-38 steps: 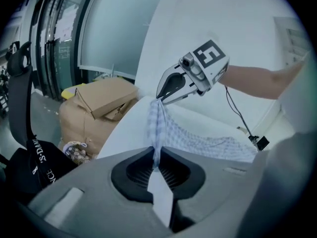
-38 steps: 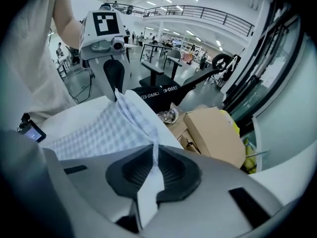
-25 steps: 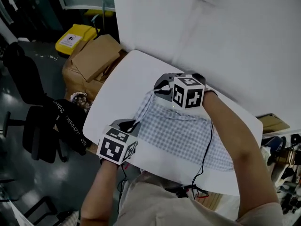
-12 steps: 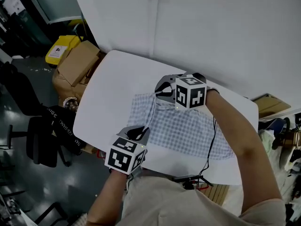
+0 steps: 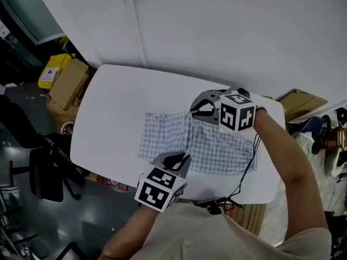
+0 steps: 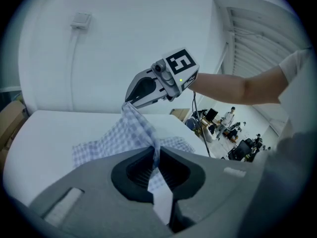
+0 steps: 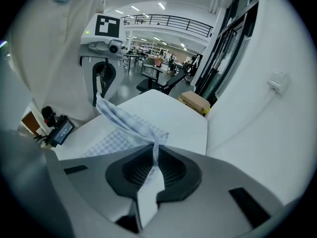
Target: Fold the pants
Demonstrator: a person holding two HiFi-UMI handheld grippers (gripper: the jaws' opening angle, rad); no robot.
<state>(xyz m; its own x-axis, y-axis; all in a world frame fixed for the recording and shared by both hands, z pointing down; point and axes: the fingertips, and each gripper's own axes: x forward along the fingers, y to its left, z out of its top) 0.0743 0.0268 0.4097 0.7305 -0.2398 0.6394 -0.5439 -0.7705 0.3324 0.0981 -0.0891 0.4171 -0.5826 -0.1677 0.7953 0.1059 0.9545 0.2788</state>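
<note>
My left gripper (image 5: 183, 158) and right gripper (image 5: 198, 110) are sliding further toward 3 o'clock, both pinching the blue-checked cloth pants (image 5: 222, 150) stretching 9-to-3.

The left hand-held gripper (image 5: 183, 159) and right hand-held gripper (image 5: 200, 109) have carried the pinched end of the pants (image 5: 162, 137) rightward in frame, over the rest.

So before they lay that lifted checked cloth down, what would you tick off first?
1. Left gripper clamped on the checked pants: ok.
2. Right gripper clamped on the same lifted edge: ok.
3. Cloth runs unbroken from one gripper to the other: ok.
4. Pants lie wholly on the white table: ok.
5. Bottom layer flat, without wrinkles: cannot tell.
6. Right gripper's black cable hangs free of the cloth: cannot tell.
</note>
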